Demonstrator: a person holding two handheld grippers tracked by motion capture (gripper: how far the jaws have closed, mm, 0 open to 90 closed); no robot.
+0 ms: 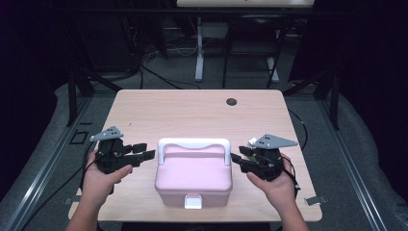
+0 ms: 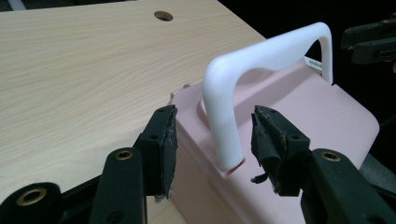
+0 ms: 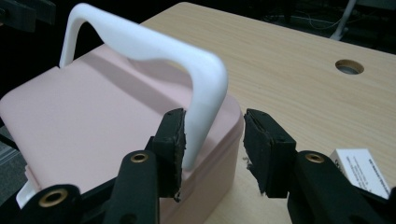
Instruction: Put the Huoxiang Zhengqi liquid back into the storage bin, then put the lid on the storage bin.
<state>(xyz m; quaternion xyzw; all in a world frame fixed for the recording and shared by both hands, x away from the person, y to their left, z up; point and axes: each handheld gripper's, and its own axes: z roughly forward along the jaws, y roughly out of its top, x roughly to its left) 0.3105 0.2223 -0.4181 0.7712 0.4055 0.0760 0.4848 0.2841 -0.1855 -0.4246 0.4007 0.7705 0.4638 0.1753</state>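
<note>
Both grippers, left [image 1: 144, 155] and right [image 1: 236, 159], are held with jaws apart at either end of the white handle [image 1: 194, 143] of a pink box [image 1: 194, 178], which is set near the table [image 1: 192, 108] front edge, seemingly so each handle leg can be gripped.

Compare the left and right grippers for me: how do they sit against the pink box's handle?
The left gripper has its open jaws on either side of the white handle's left post, while the right gripper has the right post just inside one jaw, with most of its gap beside the post. In the high view, the left gripper sits by the pink box's left end and the right gripper by its right end. Both are open, gripping nothing, and aimed inward.
</note>
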